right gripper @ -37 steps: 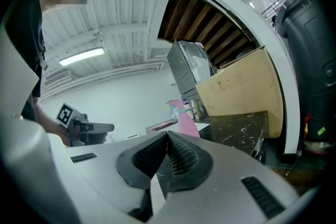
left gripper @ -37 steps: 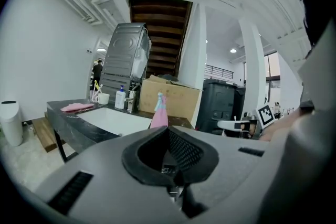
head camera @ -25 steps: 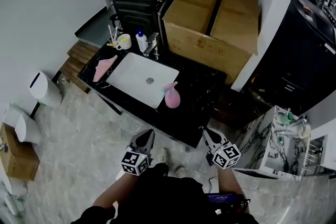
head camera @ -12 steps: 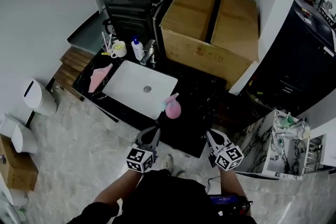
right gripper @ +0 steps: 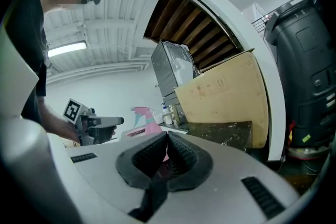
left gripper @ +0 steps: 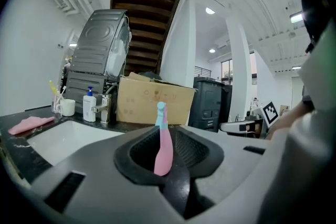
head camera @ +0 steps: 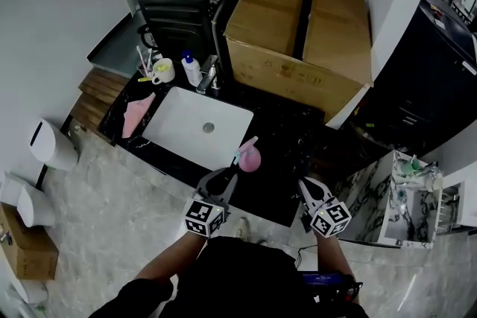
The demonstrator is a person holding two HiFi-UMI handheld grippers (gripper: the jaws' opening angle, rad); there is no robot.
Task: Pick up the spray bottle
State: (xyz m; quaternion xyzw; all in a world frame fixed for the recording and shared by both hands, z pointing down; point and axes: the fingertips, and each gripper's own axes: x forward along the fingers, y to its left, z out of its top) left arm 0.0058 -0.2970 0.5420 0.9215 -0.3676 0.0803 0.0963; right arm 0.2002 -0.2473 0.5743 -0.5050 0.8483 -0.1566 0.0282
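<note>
The pink spray bottle (head camera: 250, 157) with a pale blue nozzle stands upright on the black counter (head camera: 287, 134), just right of the white sink (head camera: 195, 124). My left gripper (head camera: 228, 176) points at it from the counter's near edge, just short of the bottle. Its jaws are opening, and in the left gripper view the spray bottle (left gripper: 163, 147) shows through the narrow gap of the left gripper (left gripper: 165, 140), ahead of the pads, not between them. My right gripper (head camera: 306, 187) hovers to the right, shut and empty. The right gripper view shows the right gripper (right gripper: 167, 137) and, beyond it, the spray bottle (right gripper: 142, 115).
A large cardboard box (head camera: 298, 33) fills the counter's back right. A faucet (head camera: 208, 74), soap pump bottle (head camera: 191, 69) and toothbrush cup (head camera: 161, 71) stand behind the sink, with a pink cloth (head camera: 134, 115) to its left. A marble-patterned shelf unit (head camera: 373, 197) stands at right.
Both grippers have moved forward toward the counter. The left one now reaches the counter's edge close to the spray bottle; before, it hung over the floor.
</note>
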